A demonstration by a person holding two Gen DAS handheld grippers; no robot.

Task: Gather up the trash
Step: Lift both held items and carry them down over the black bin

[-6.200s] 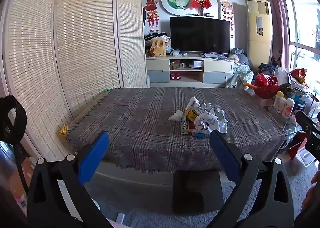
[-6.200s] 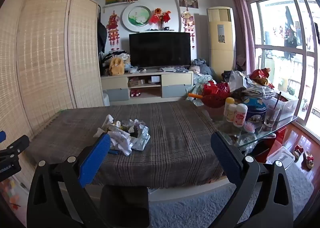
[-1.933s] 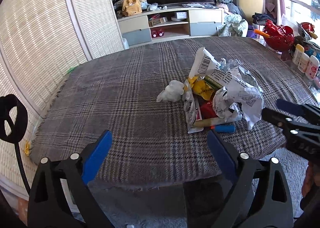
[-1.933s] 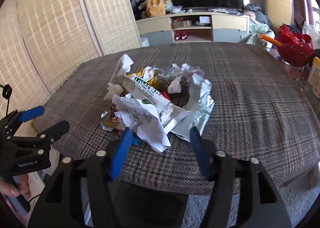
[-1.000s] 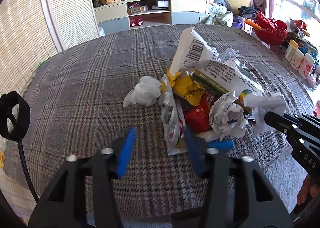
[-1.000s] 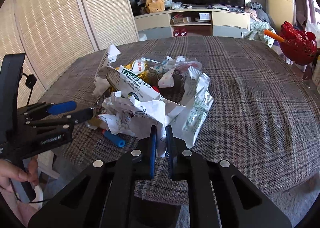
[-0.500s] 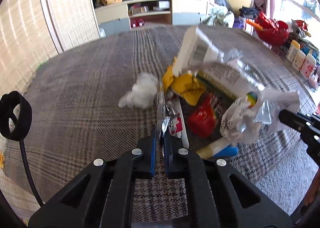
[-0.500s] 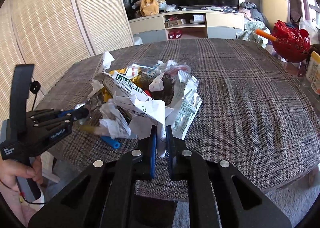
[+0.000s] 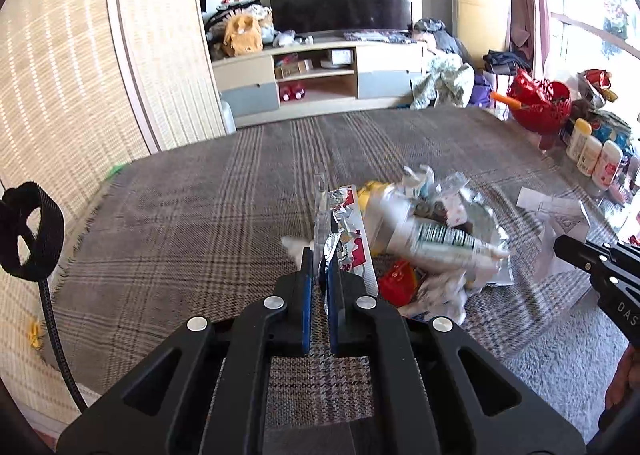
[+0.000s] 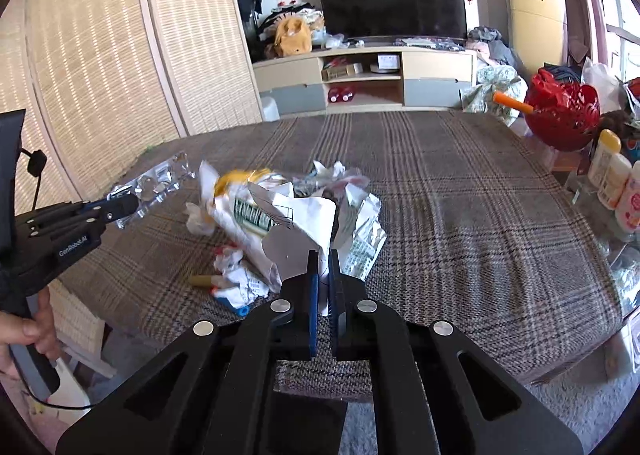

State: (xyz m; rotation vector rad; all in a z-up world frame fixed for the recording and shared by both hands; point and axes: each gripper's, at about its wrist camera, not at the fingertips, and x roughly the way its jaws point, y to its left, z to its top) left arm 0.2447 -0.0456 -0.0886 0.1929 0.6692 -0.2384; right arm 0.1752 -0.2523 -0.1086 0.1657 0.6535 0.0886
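A pile of trash (image 9: 432,239) lies on the plaid-covered table (image 9: 200,223): crumpled paper, a printed carton, foil and a red packet. My left gripper (image 9: 320,255) is shut on a silvery plastic wrapper (image 9: 344,223) with red print, held just above the cloth left of the pile. My right gripper (image 10: 324,259) is shut on a crumpled white paper (image 10: 308,223), raised over the near side of the trash pile (image 10: 256,215). In the right wrist view the left gripper (image 10: 128,209) holds the clear wrapper (image 10: 160,183) at the left. A blue marker (image 10: 240,309) and a tan stick (image 10: 202,280) lie near the table's front edge.
A red basket (image 9: 536,99) and several bottles (image 9: 592,151) crowd the table's right end. A woven screen (image 9: 80,75) runs along the left. A TV cabinet (image 9: 316,75) stands beyond the far edge. Grey carpet (image 9: 560,367) lies below the near edge. A hand (image 10: 28,331) grips the left tool.
The left jaws closed on the wrapper. Both grippers have risen, lifting the wrapper and the white paper off the pile, and the pile has shifted.
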